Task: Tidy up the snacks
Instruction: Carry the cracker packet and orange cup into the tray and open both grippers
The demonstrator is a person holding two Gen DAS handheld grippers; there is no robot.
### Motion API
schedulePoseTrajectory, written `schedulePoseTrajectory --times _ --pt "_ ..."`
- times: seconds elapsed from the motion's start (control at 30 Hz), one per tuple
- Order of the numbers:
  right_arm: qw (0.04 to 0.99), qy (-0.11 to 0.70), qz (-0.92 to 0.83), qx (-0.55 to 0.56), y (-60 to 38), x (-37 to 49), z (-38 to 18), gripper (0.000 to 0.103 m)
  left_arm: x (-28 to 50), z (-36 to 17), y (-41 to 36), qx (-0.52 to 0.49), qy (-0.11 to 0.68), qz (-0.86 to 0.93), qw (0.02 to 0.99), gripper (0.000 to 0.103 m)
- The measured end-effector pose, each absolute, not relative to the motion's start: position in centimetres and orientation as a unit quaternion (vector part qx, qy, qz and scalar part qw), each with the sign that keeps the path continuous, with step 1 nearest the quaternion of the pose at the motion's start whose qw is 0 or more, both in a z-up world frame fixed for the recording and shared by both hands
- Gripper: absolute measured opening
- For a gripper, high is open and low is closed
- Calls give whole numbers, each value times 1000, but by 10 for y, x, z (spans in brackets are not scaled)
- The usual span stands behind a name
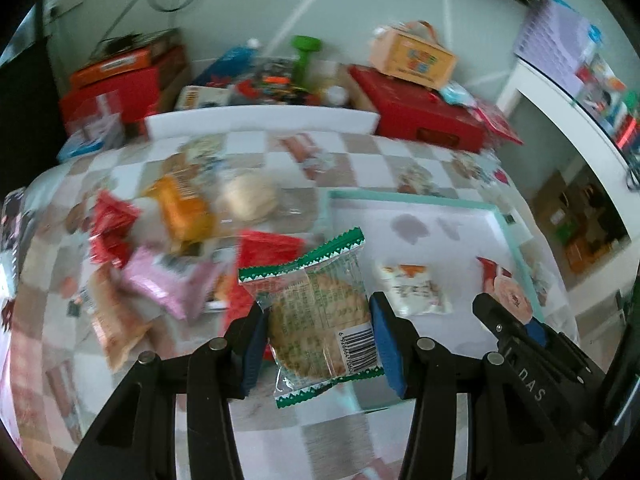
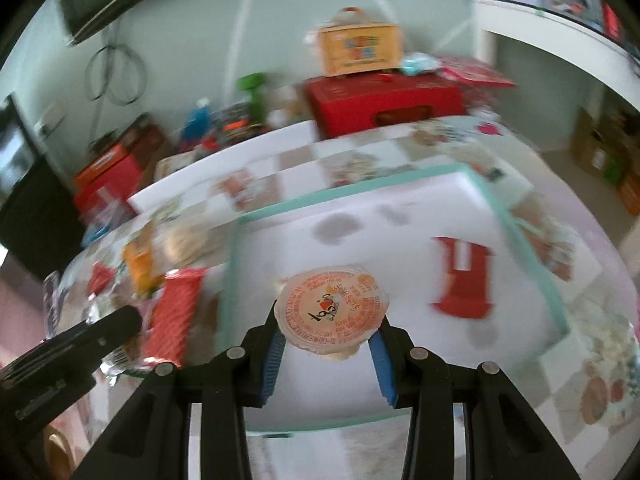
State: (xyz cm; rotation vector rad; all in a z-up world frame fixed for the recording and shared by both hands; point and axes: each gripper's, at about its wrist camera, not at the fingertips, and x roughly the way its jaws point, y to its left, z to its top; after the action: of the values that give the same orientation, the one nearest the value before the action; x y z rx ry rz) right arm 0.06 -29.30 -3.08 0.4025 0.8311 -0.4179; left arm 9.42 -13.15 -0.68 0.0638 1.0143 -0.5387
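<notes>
The biggest task thing is the flat white tray with the mint-green rim point(image 2: 516, 236), which is laid on the desk covered by a pink-and-white checked cloth point(image 1: 248, 432). It seems to be meant as the home for the snacks. A small white packet point(image 1: 416, 290) and a red-and-white packet point(image 2: 464, 284) are already laid inside it.

A heap of loose snack packets in red, orange and pink point(image 1: 160, 248) is left on the cloth just beside the tray, not yet sorted.

A round biscuit in a clear wrapper with green zigzag ends point(image 1: 316, 312) is pinched by the left tongs point(image 1: 318, 344) by its two sides, so it can be carried flat over the tray's near edge.

A small round cup with an orange printed lid point(image 2: 332, 312) is squeezed by the right tongs point(image 2: 328, 354), above the tray floor.

Red boxes point(image 1: 424, 116) and other clutter are piled at the back, by a pale wall. The pictures are blurred.
</notes>
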Motion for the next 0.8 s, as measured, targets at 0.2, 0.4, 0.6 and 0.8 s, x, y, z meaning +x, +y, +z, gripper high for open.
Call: schedulePoseTrajectory --times 0.2,0.4,0.6,0.8 --pt "852 393 -252 235 -336 -20 -37 42 86 -21 -175 61 494 -290 817 51" --pt "833 404 -278 258 -358 -29 -50 42 78 -43 -204 89 510 -303 800 51" --pt "823 431 -266 257 -357 -18 -66 42 76 -60 -210 102 528 -299 789 51" --pt "818 431 -275 262 -359 -20 -67 43 77 -58 -206 97 528 -296 790 60"
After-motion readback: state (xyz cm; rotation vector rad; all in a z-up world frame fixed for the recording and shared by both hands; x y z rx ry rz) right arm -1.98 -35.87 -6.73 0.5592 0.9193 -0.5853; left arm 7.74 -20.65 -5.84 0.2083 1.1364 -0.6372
